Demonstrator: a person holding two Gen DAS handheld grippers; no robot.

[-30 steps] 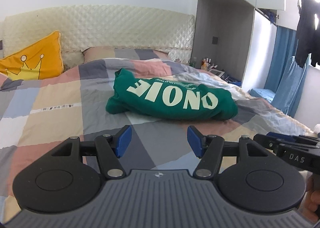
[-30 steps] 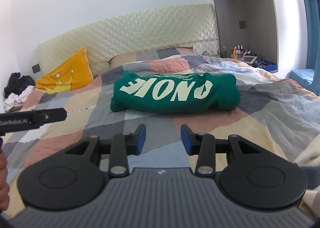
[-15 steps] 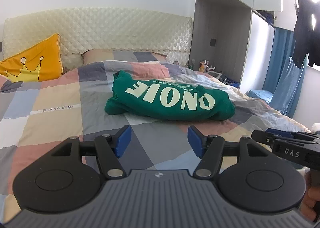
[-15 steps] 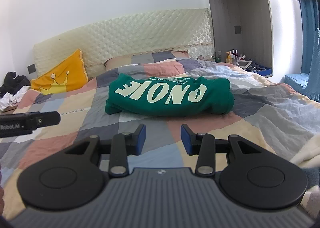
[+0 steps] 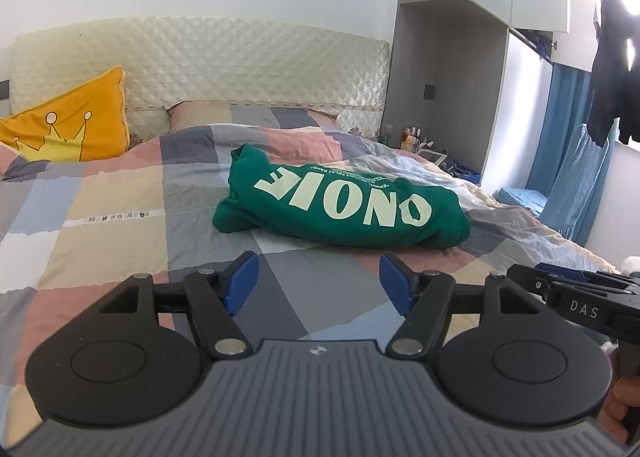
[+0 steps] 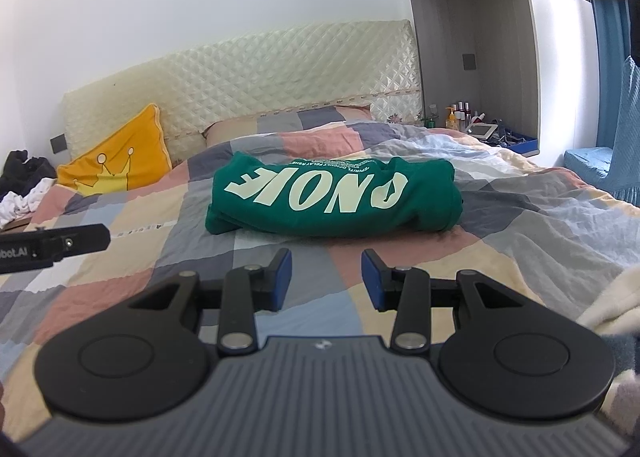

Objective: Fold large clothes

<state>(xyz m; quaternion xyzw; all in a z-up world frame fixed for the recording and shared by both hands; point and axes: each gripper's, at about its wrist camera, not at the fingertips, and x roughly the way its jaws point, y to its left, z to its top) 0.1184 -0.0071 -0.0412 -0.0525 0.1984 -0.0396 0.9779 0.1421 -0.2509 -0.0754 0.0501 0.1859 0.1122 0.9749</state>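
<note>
- A green sweatshirt, folded into a thick bundle with pale upside-down lettering on top, lay in the middle of the bed on a patchwork quilt.
- The left claw hovered over the quilt just short of the bundle, its blue pads well apart and spreading wider, with nothing between them.
- The right claw hung at the bundle's near edge without touching it, its jaws narrower but parted and empty.
- A yellow pillow with a crown drawing leaned against the quilted headboard, well apart from the sweatshirt.
- A hand showed at the lower right edge of the left view.
</note>
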